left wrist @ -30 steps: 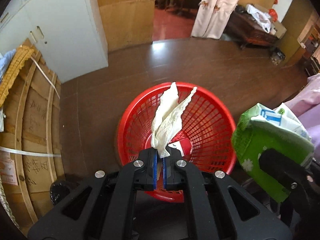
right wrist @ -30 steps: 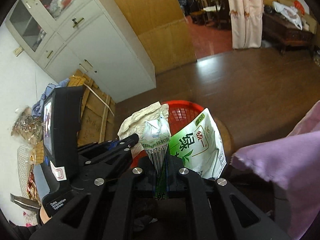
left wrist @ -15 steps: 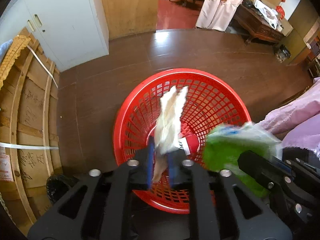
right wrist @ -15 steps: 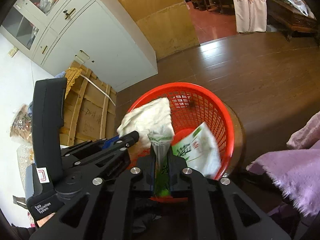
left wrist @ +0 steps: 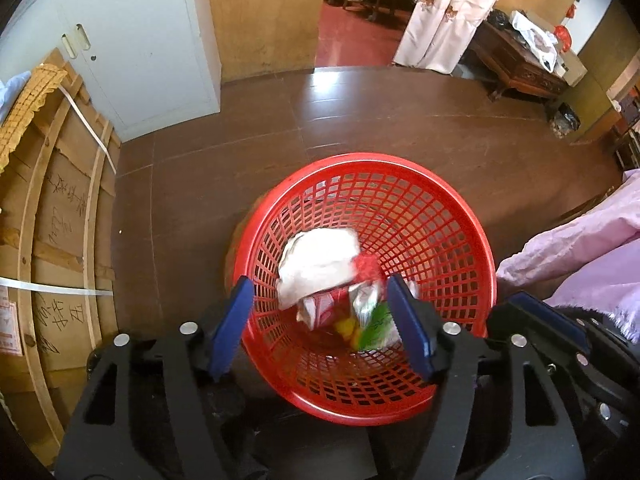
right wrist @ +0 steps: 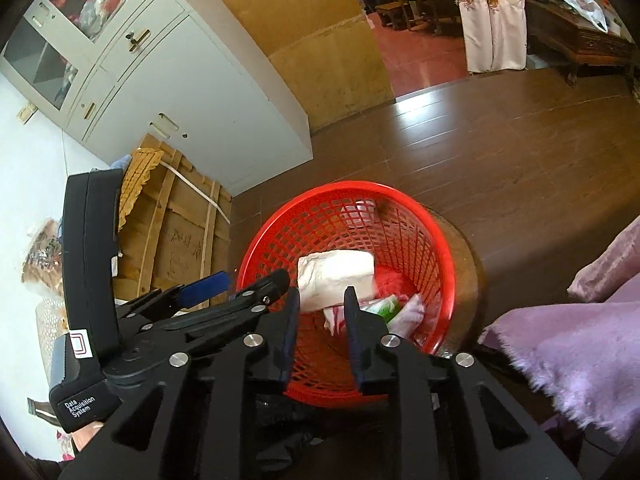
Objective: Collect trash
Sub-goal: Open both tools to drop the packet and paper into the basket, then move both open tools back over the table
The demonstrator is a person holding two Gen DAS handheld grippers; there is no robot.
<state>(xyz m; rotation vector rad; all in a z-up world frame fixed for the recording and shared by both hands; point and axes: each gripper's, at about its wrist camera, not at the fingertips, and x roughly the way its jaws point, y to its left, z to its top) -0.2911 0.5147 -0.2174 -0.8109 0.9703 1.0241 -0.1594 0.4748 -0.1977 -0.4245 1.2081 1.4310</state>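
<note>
Both grippers hang over the red basket [left wrist: 472, 240], pointing steeply down into it. The left gripper [left wrist: 320, 324] has just been opening and stands wide, nothing between its jaws; the right gripper [right wrist: 320, 328] has just been parting too, narrower, also empty. The tissue [left wrist: 320, 264] and green wrapper [left wrist: 378, 322] now lie in the basket, directly below the fingers. A second ago each was pinched above the rim. Whatever trash remains lies outside these views.
</note>
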